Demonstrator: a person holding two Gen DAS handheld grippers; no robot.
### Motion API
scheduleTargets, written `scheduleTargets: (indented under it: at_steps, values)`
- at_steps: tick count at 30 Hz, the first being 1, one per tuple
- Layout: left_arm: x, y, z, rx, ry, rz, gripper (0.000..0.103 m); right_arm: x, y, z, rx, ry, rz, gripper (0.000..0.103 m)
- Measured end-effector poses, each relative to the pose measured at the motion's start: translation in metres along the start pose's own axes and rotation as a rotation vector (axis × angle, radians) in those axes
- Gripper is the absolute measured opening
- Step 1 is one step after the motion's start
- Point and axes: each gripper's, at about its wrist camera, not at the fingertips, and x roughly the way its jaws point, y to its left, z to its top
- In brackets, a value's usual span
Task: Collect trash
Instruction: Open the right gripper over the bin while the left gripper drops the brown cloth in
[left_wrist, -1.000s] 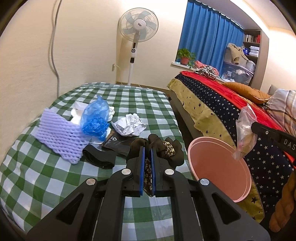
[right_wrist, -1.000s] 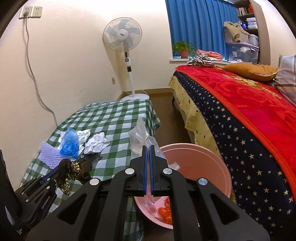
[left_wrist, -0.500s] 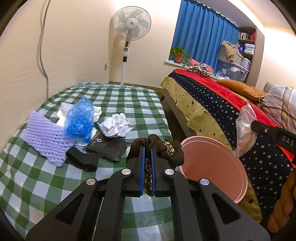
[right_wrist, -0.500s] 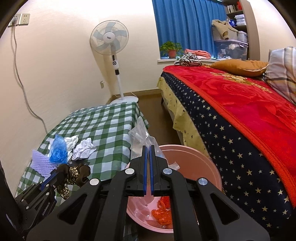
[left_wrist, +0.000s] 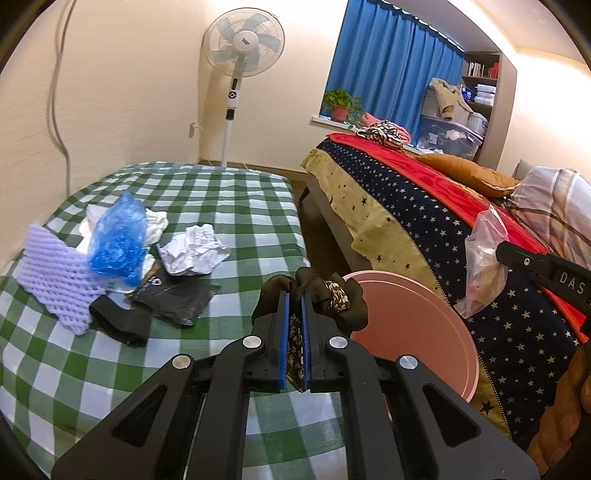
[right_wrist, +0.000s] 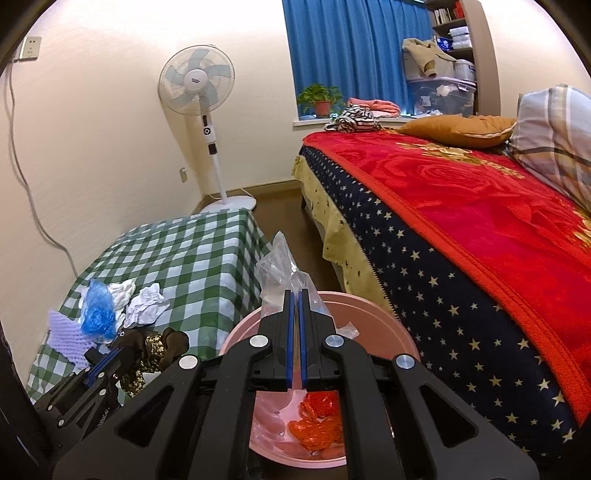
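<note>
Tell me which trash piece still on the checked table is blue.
The crumpled blue plastic bag, lying between the lilac foam net and white crumpled paper.

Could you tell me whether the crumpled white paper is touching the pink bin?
Apart. In the left wrist view, the crumpled white paper lies on the checked cloth, with a stretch of bare cloth between it and the pink bin.

I see a matt checked cloth (left_wrist: 229, 206) under the litter: crumpled white paper (left_wrist: 194, 250), a glossy blue plastic bag (left_wrist: 118, 236), soft lilac foam netting (left_wrist: 55, 273) and a dull black plastic pouch (left_wrist: 173, 295). My left gripper (left_wrist: 294, 299) pinches dark patterned fabric (left_wrist: 332, 295); my right gripper (right_wrist: 294, 299) pinches a clear crinkly plastic bag (right_wrist: 280, 273). The pink bin (right_wrist: 388, 332) looks like smooth plastic.
</note>
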Motion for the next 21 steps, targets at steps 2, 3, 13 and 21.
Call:
scheduleTargets:
  at_steps: [2, 3, 13, 21]
  values:
    - [0.003, -0.002, 0.0, -0.002, 0.002, -0.008, 0.006, 0.0, -0.001, 0.0, -0.002, -0.001, -0.008, 0.003]
    - [0.004, -0.004, 0.001, -0.003, 0.002, -0.012, 0.006, 0.0, -0.001, 0.001, -0.003, -0.001, -0.013, 0.003]
    - [0.02, -0.029, -0.002, 0.017, 0.034, -0.101, 0.006, 0.003, -0.013, 0.001, 0.013, 0.006, -0.063, 0.003]
    - [0.034, -0.047, -0.009, 0.032, 0.076, -0.158, 0.006, 0.007, -0.027, 0.001, 0.044, 0.022, -0.095, 0.003]
